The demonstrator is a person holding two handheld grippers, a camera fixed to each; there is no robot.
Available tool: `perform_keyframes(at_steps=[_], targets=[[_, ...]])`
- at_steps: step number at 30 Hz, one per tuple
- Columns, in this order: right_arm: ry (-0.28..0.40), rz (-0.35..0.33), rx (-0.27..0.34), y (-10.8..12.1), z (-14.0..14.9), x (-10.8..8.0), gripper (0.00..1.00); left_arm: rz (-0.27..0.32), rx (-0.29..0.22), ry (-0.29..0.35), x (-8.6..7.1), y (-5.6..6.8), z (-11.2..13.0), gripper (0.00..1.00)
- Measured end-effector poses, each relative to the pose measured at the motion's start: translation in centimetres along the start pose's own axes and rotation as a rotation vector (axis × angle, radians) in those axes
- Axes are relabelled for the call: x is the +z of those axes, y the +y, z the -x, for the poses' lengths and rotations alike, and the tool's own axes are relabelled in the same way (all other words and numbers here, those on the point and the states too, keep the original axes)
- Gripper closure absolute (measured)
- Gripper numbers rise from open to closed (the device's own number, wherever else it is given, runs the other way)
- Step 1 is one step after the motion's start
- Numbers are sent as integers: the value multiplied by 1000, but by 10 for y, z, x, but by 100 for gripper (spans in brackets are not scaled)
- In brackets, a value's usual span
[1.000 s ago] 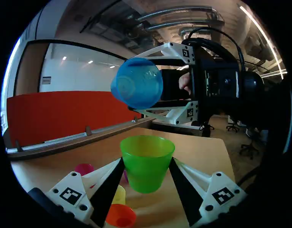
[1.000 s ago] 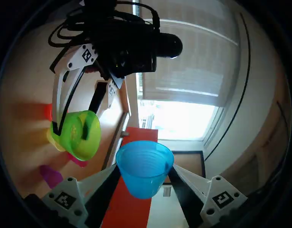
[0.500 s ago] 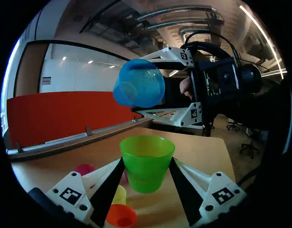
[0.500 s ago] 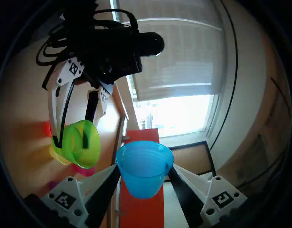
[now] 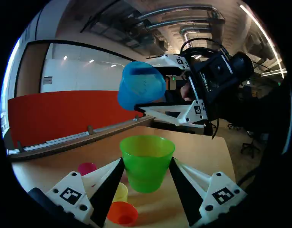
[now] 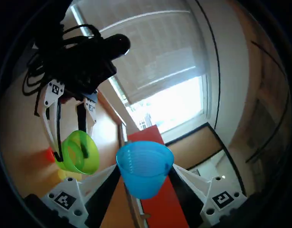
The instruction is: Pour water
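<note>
- Since the blue cup looks like thin, translucent plastic, we judge it light, smooth and easily squeezed. Any water inside would shift its weight, and we cannot tell whether it holds any.
- We recommend a hold at mid-wall, below the rim, with moderate force: too much would buckle the wall, too little would let the cup slip.
- We find the right gripper clamped on the blue cup, one finger pressing each side of the wall.
- In the left gripper view, the blue cup hangs tilted in the air, above and beyond the green cup and apart from it.
- We find the left gripper clamped on the green cup in the same manner, mouth up. We cannot tell whether its base rests on the table.
- We expect the green cup to handle like the blue one: light, smooth and flexible.
- Count: two grippers and two held cups, one blue and one green.
- Count: three small cups on the table near the left gripper, namely one pink cup, one yellow cup and one orange cup.
</note>
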State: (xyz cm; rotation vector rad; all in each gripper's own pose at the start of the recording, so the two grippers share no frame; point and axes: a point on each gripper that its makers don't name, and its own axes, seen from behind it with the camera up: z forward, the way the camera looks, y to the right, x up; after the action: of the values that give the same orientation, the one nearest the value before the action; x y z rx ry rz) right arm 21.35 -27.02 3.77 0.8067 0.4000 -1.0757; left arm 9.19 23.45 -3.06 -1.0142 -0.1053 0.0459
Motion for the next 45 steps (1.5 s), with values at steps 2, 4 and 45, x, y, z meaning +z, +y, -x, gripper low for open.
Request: perform_keyframes(at_steps=[2, 4, 45], targets=[[2, 5, 56, 0, 1, -1, 12, -4, 3, -4, -1, -1, 0, 19], [2, 6, 109, -1, 2, -3, 12, -8, 6, -7, -3, -2, 0, 19], [-41, -101, 997, -25, 14, -26, 12, -41, 15, -23, -18, -15, -11, 19]])
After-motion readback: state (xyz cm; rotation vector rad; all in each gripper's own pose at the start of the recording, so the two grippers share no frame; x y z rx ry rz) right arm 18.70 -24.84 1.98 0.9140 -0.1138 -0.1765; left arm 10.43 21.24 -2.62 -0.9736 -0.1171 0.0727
